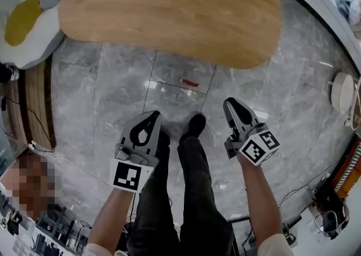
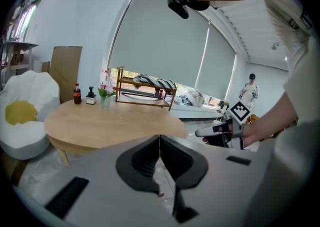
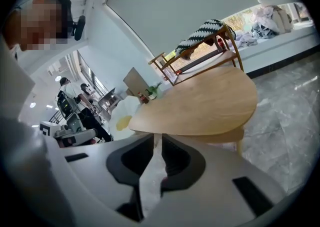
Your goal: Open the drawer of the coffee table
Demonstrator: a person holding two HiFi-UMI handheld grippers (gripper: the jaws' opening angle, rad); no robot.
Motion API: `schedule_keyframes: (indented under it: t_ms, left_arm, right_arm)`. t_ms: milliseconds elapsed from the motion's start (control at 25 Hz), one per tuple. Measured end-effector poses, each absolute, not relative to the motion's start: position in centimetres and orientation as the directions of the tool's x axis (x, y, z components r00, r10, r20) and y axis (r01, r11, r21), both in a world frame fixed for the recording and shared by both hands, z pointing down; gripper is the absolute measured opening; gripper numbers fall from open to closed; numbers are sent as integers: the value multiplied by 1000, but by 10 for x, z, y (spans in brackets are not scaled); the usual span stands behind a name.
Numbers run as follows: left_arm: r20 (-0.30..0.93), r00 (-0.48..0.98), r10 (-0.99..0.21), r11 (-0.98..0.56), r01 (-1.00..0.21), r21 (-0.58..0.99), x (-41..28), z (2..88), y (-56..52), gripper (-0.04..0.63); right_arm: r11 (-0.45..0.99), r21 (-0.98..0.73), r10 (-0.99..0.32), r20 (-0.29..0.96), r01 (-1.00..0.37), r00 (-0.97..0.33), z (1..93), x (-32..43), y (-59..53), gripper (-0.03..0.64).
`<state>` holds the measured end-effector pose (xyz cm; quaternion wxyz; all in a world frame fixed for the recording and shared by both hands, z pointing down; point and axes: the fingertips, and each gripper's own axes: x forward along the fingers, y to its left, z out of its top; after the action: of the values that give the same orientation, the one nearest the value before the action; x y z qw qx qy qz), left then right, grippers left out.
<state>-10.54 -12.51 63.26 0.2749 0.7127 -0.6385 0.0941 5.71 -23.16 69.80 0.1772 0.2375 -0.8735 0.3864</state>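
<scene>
The left tongs [image 1: 151, 117] hang low over the grey tiled floor [image 1: 101, 97], pads pressed together tip to tip and holding nothing; in the left gripper view only bare floor shows below them. Ahead of both hands, well apart from either, stands the coffee table [image 1: 169, 12], its oval wooden worktop [image 2: 110, 121] lying with its long axis left to right across the person's front. No view shows a drawer front. It is probably tucked under the worktop's rim, perhaps in the darker body glimpsed beneath it in the right gripper view, though I cannot tell. The right tongs [image 1: 231, 104] point at the same near rim with a narrow slit between the pads and nothing in it. Since the rim bulges closer on that side, the right hand looks the nearer one, and the reach should run forward and under the worktop.
</scene>
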Motion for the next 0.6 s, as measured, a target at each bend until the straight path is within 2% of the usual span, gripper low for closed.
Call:
schedule_keyframes:
  t_ms: [320,600]
  left_arm:
    - [505,209,-837,-74,-959,275,-106,715,-122,20]
    - [505,239,-830,-103,-954,282,-108,780,-129,20]
  right_arm:
    - [521,-609,-280,540,-598,-794,820,54,-243,103]
    - [537,-614,-270,525,-579,-807,895,41,-259,146]
